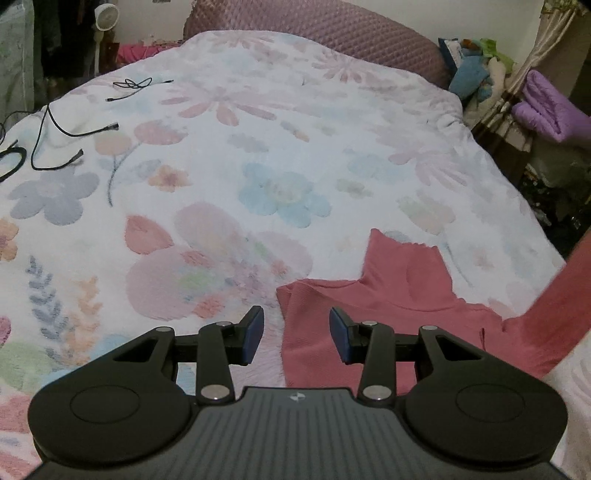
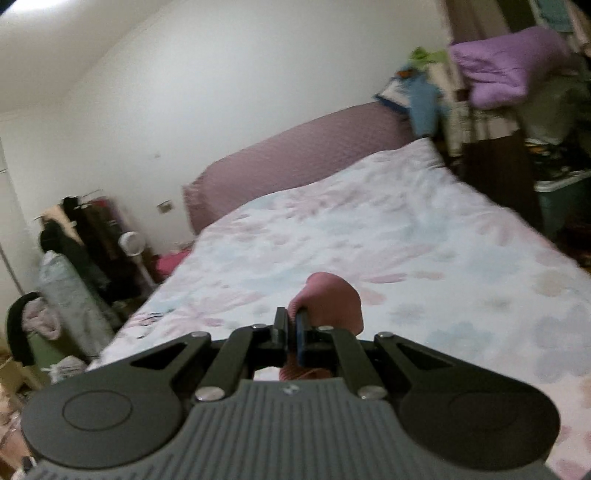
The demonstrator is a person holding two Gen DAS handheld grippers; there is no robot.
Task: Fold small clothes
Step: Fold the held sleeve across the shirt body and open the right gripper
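Item: pink turtleneck top (image 1: 388, 306), ribbed knit, lying mostly flat at the near right part of the bed (image 1: 258, 155), collar pointing up the floral blanket; one portion rises off toward the right edge of the left wrist view, apparently a lifted sleeve. Left claw (image 1: 297, 338): jaws apart, holding nothing, poised low over the garment's left edge, probably to pin or catch that side while the other is carried. Right claw (image 2: 291, 332): jaws together, clamped on a bunch of the same pink fabric, raised above the bed, judged to be drawing that part over for a fold. Stage: fold in its early part; body not yet doubled. Adjacent: black cables (image 1: 55, 144) at the bed's far left, well apart from the garment; mauve quilted headboard (image 1: 332, 33) beyond.
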